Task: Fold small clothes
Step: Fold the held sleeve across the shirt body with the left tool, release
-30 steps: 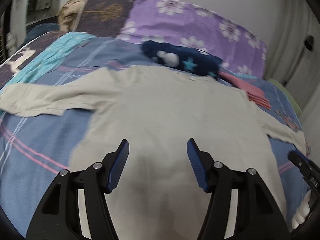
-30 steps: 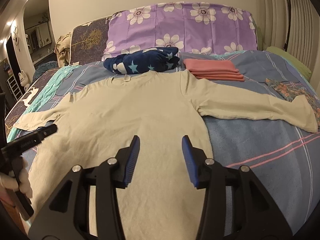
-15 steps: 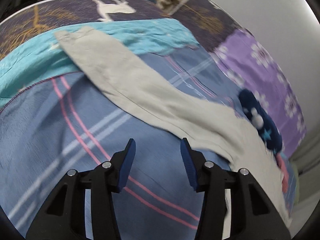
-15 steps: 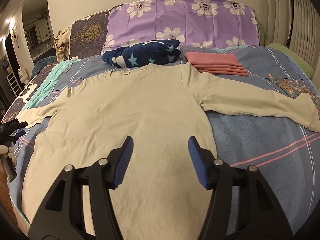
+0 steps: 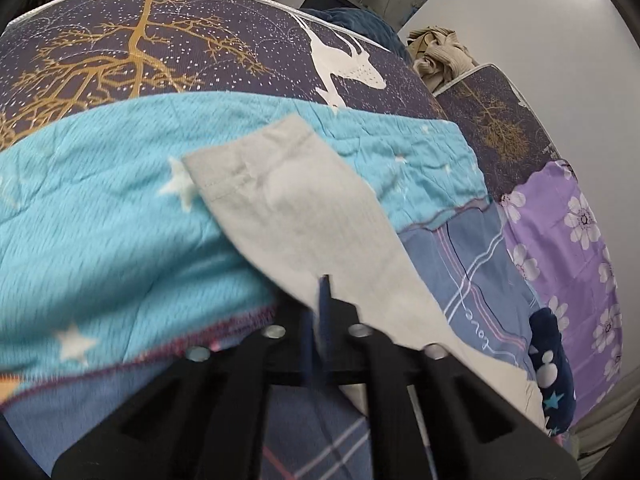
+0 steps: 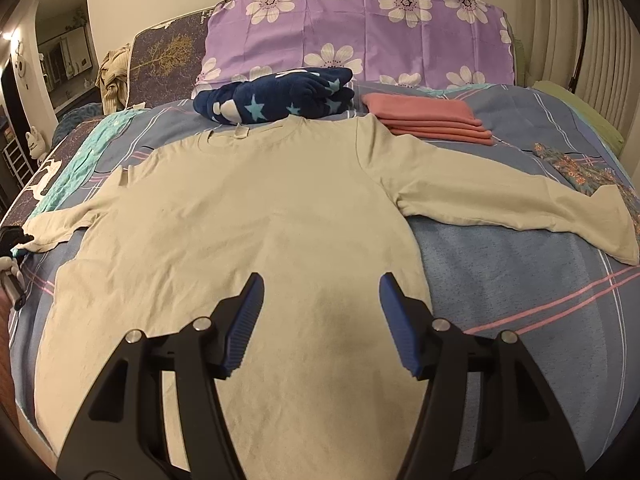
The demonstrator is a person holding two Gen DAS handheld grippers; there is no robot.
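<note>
Left tongs clamped on the shirt's sleeve; right tongs held apart over its lower body.

In the left wrist view the left tongs (image 5: pixel 322 312) sit low in the centre, their blue pads pressed together on the edge of the sleeve (image 5: pixel 304 216), which runs up from them to its hemmed cuff in mid-frame, lying over the turquoise blanket (image 5: pixel 100 220); half a second ago these tongs were apart and short of the sleeve. In the right wrist view the right tongs (image 6: pixel 322 320) hover spread wide at bottom centre above the beige shirt (image 6: pixel 248 220), flat on the bed (image 6: pixel 520 280), as before. Bare cover lies lower right; the other sleeve stretches to the right edge. Farther up sit a navy star blanket (image 6: pixel 276 100) and pink folded stack (image 6: pixel 428 118) before the purple pillow (image 6: pixel 360 28).
</note>
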